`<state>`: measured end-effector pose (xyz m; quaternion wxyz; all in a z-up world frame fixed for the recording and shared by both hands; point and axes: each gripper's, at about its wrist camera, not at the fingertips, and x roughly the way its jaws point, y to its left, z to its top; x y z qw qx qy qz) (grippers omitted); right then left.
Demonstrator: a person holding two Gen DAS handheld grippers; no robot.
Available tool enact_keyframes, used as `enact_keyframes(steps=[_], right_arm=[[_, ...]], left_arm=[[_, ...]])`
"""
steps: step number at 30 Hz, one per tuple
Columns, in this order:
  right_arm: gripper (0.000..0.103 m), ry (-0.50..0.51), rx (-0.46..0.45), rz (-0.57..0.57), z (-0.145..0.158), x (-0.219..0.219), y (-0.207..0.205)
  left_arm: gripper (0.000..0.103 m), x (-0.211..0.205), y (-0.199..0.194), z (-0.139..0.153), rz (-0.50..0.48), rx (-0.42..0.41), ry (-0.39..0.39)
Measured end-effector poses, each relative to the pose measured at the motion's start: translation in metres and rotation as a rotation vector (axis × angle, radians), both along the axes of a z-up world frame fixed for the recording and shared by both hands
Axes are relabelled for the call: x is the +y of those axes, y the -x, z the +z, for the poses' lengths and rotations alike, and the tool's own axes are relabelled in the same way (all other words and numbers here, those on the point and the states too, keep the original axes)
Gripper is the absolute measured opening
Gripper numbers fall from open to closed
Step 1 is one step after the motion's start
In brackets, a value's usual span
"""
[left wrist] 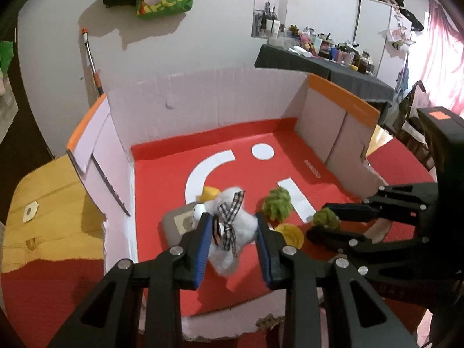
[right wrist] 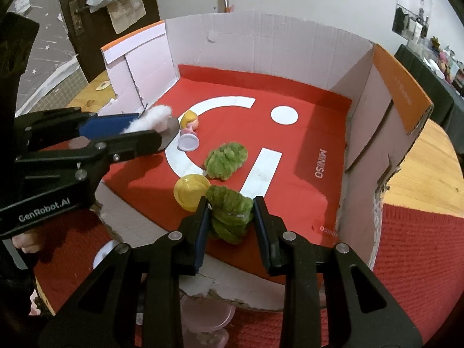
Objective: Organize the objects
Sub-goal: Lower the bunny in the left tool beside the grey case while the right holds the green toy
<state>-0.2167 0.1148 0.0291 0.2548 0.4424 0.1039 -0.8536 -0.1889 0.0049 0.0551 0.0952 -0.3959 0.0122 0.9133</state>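
A cardboard box (left wrist: 203, 101) (right wrist: 261, 43) with a red floor holds the toys. My left gripper (left wrist: 232, 223) (right wrist: 150, 129) is shut on a white fluffy plush toy (left wrist: 232, 232) (right wrist: 150, 119) with a plaid ribbon, above the box's left side. My right gripper (right wrist: 230, 211) (left wrist: 319, 221) is shut on a green fuzzy plush (right wrist: 232, 217) (left wrist: 326, 217) near the box's front edge. On the floor lie a second green plush (right wrist: 226, 159) (left wrist: 277, 204), a yellow ball (right wrist: 190, 191) (left wrist: 290, 233), a small doll (right wrist: 190, 130) with yellow hair and a grey flat pad (left wrist: 177, 226).
The box stands on a wooden table (left wrist: 43, 203) partly covered by a red mat (right wrist: 420, 246). Its front wall is torn low. Pink dishes (right wrist: 206, 316) sit just outside the front. A cluttered dark table (left wrist: 319, 66) stands at the far right, and a door (right wrist: 87, 14) is behind.
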Motion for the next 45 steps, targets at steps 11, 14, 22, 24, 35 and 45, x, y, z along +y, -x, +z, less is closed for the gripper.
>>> enact_keyframes(steps=[11,14,22,24,35,45], right_arm=[[0.028,-0.01,0.001,-0.019,-0.003,-0.004,0.014],[0.028,-0.008,-0.004,-0.026,-0.006,-0.002,0.016],[0.028,-0.012,-0.005,-0.029,-0.008,-0.003,0.019],[0.028,-0.013,-0.004,-0.028,-0.009,-0.003,0.019],[0.028,-0.016,-0.002,-0.008,-0.01,0.003,0.019],[0.028,-0.02,0.004,-0.007,-0.006,-0.001,0.015]], left_arm=[[0.012,-0.007,0.029,-0.003,0.042,-0.011,0.025],[0.011,-0.014,0.035,-0.006,0.073,-0.019,0.026],[0.011,-0.026,0.039,-0.012,0.101,-0.032,-0.012],[0.011,-0.029,0.04,-0.012,0.117,-0.03,-0.013],[0.014,-0.052,0.025,-0.019,0.186,-0.056,-0.02],[0.009,-0.043,0.032,-0.007,0.144,-0.085,-0.033]])
